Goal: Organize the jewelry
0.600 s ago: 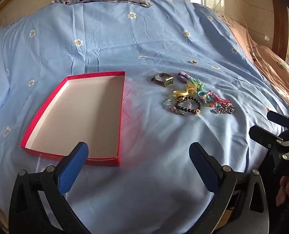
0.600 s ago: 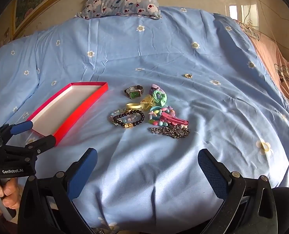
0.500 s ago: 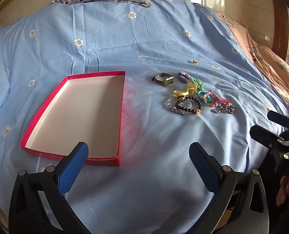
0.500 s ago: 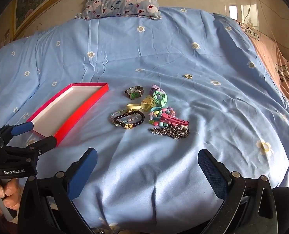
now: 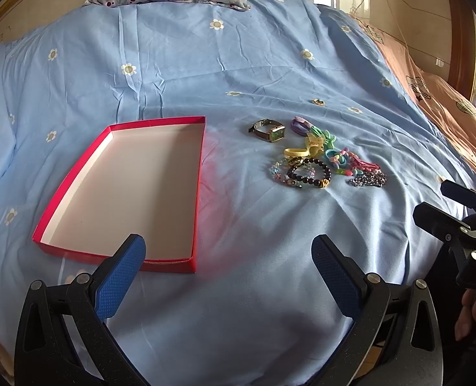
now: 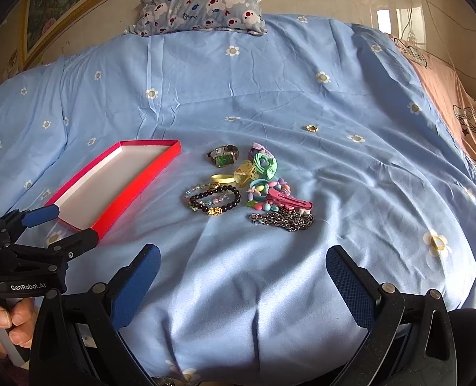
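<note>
Nothing has shifted since the earlier frames — the left gripper (image 5: 228, 251) and right gripper (image 6: 242, 262) hover spread wide, holding nothing. The jewelry pile (image 6: 247, 189) lies at twelve o'clock of the right gripper, the red box (image 5: 125, 193) at eleven of the left — sorting hasn't begun.

Both wrist views face up the bed (image 5: 238, 64), sharing the jewelry pile (image 6: 247, 186).
</note>
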Demonstrator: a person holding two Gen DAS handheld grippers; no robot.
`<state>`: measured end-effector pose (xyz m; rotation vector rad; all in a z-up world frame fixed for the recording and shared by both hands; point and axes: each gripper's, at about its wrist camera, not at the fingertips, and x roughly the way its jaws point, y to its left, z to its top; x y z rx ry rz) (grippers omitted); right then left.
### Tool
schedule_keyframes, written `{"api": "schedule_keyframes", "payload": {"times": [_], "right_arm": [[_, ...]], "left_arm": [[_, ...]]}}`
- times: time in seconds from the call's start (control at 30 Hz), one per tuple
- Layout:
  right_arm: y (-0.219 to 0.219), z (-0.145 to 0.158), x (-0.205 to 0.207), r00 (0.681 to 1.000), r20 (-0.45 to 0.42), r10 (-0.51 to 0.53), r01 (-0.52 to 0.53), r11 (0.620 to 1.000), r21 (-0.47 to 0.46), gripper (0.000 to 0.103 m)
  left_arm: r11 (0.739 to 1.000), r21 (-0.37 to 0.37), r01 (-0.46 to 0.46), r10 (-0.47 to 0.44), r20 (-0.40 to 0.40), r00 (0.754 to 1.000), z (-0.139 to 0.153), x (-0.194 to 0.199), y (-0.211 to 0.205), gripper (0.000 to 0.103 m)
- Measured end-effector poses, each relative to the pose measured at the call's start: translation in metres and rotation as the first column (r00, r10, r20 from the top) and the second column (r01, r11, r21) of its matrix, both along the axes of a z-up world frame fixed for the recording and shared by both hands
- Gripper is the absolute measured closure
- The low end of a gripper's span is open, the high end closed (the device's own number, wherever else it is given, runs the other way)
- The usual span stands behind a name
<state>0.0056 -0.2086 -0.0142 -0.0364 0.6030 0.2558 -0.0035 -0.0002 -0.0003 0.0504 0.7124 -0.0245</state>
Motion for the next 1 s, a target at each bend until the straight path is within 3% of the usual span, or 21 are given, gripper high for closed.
{"api": "schedule_keyframes", "payload": {"times": [1.0], "right_arm": [[0.002, 0.0026, -0.0014, 1.0, 0.008, 0.027, -0.027, 0.999, 0.029, 0.0]], "left_arm": [[1.0, 0.0, 0.005, -0.005, 0.0, 1.0, 0.001, -0.0019, -0.0029, 0.0]]}}
